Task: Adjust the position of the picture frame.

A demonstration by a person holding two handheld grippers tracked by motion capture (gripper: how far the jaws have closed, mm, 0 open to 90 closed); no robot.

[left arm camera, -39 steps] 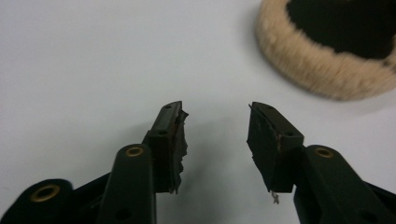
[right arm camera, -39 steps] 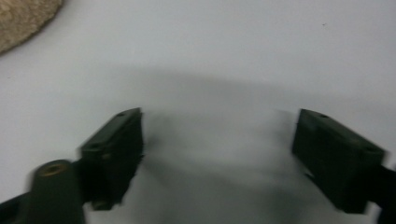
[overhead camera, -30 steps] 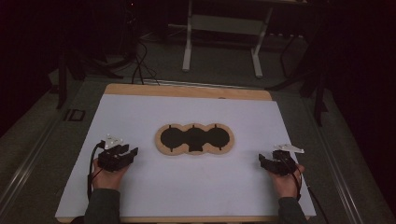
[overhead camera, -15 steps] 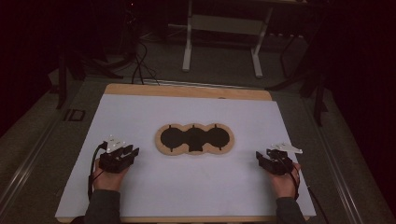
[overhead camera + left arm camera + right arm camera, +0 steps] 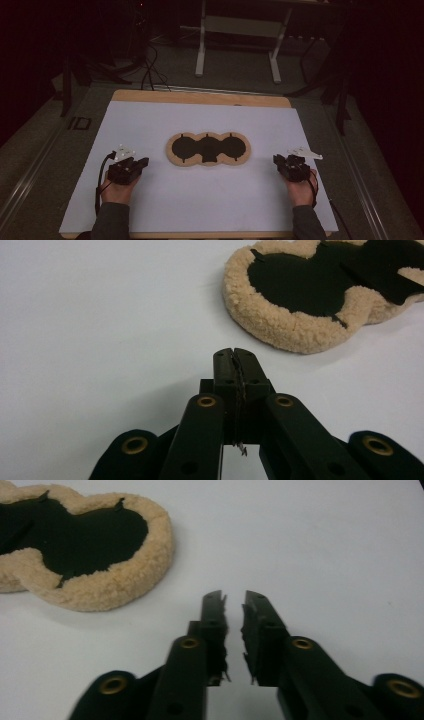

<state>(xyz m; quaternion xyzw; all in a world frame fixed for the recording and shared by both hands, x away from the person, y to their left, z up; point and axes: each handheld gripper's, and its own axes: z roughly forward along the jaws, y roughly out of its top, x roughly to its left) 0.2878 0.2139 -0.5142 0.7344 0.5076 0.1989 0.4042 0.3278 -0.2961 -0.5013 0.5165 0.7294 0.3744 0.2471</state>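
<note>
Midway between both grippers, fleece pad (image 5: pixel 208 149)

One fleece-edged pad (image 5: pixel 208 149) (three-lobed), two claws: left claw (image 5: pixel 142 162), right claw (image 5: pixel 276 159).

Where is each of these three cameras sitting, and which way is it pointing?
High view: above the person's side, looking forward and down at the white table; forearms and both hands show.
Left gripper view: rides the left gripper, jaws closed, facing the fleecy tan pad.
Right gripper view: rides the right gripper, jaws slightly apart.
All three share the pad.

Right gripper (image 5: pixel 278 160) slightly nearer centre.
</note>
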